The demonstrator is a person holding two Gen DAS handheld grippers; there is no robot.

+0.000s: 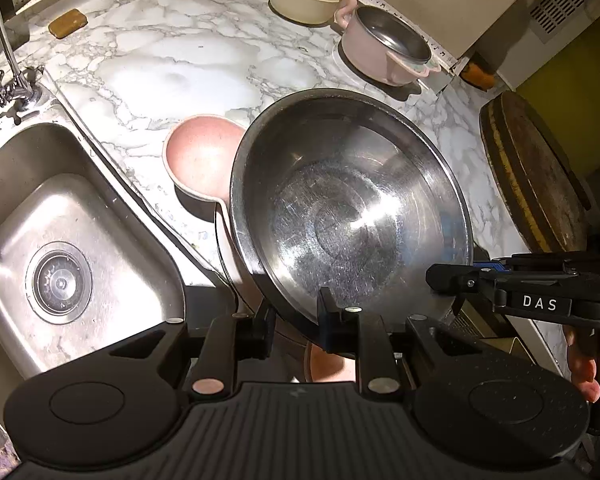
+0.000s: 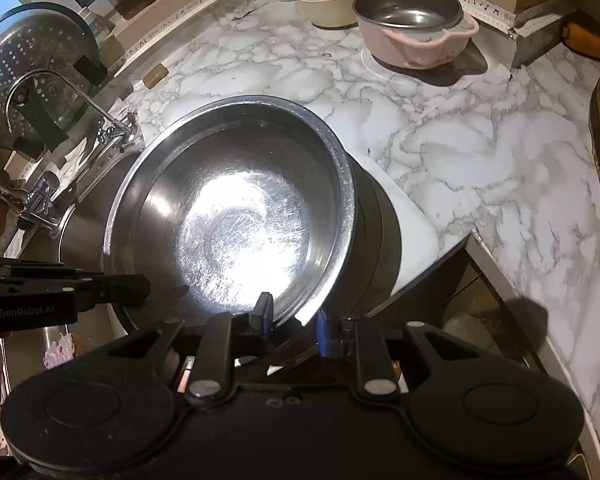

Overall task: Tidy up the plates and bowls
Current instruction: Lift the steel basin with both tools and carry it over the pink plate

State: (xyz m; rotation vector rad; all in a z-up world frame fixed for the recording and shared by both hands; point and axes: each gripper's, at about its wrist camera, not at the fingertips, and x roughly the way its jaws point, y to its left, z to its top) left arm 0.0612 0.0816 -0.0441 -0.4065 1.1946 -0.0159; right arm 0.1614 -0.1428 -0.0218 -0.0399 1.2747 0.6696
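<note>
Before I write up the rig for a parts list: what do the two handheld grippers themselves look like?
Both are matte black plastic. The left gripper and right gripper each have two round discs on a ribbed body, silver rivets on the finger links and blue pads inside the fingertips. Seen from the side, the right one carries a white "DAS" label and the left one reads "GenRobot.AI". No cables or sleeves are visible.

left tool (image 1: pixel 296 322): clamped, angled down | right tool (image 2: pixel 290 320): clamped, angled down
</note>
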